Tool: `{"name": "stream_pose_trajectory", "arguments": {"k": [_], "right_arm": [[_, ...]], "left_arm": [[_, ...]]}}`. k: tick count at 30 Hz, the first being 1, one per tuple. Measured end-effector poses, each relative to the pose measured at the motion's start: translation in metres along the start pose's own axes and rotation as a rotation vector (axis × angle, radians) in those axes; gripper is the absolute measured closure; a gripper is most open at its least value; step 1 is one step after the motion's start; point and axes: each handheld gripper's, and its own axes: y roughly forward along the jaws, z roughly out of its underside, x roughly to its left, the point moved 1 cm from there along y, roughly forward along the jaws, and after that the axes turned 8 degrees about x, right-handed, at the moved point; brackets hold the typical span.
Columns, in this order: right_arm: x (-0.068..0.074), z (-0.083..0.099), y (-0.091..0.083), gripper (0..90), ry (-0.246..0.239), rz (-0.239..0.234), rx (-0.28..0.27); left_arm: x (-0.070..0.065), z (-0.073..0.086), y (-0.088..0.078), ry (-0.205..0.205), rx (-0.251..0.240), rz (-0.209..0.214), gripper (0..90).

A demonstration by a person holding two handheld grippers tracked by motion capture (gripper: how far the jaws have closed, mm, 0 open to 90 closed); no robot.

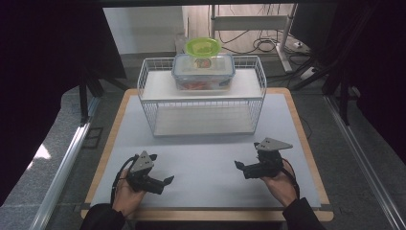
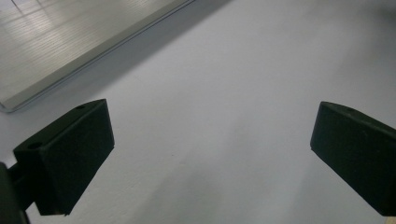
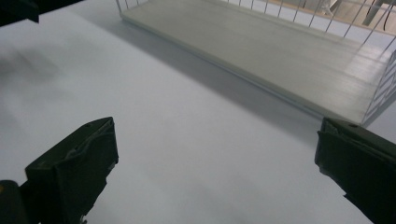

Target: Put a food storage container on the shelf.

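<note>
A white wire rack [image 1: 201, 98] with two white shelves stands at the back of the table. On its top shelf rests a clear lidded food box [image 1: 203, 72] with a blue seal, and a green bowl [image 1: 203, 46] sits on the box. My left gripper [image 1: 167, 180] rests near the front left, held by a hand, jaws wide apart over bare mat [image 2: 210, 140]. My right gripper [image 1: 238, 166] is at the front right, also open, pointing toward the middle. The rack's lower shelf [image 3: 280, 51] lies ahead in the right gripper view.
A pale grey mat [image 1: 206, 158] covers the wooden table [image 1: 306, 139]. Black curtains hang at both sides. Cables and a metal frame [image 1: 268, 28] lie on the floor behind the table.
</note>
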Motion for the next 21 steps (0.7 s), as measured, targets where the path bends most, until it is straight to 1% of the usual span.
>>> {"name": "stream_pose_trajectory", "arguments": {"k": [7, 12, 16, 21], "right_arm": [[0.000, 0.015, 0.003, 0.0, -0.012, 0.040, 0.047], [-0.002, 0.027, 0.005, 0.0, 0.008, 0.059, 0.086], [-0.004, 0.037, 0.008, 0.0, 0.025, 0.052, 0.127], [-0.005, 0.046, 0.011, 0.0, 0.032, 0.044, 0.182]], "left_arm": [[-0.001, 0.001, 0.003, 0.012, 0.024, -0.005, 0.0], [0.000, 0.001, 0.005, 0.016, 0.042, -0.007, 0.0], [0.000, 0.001, 0.006, 0.016, 0.050, -0.009, 0.0], [0.000, 0.002, 0.006, 0.014, 0.057, -0.011, 0.0]]}}
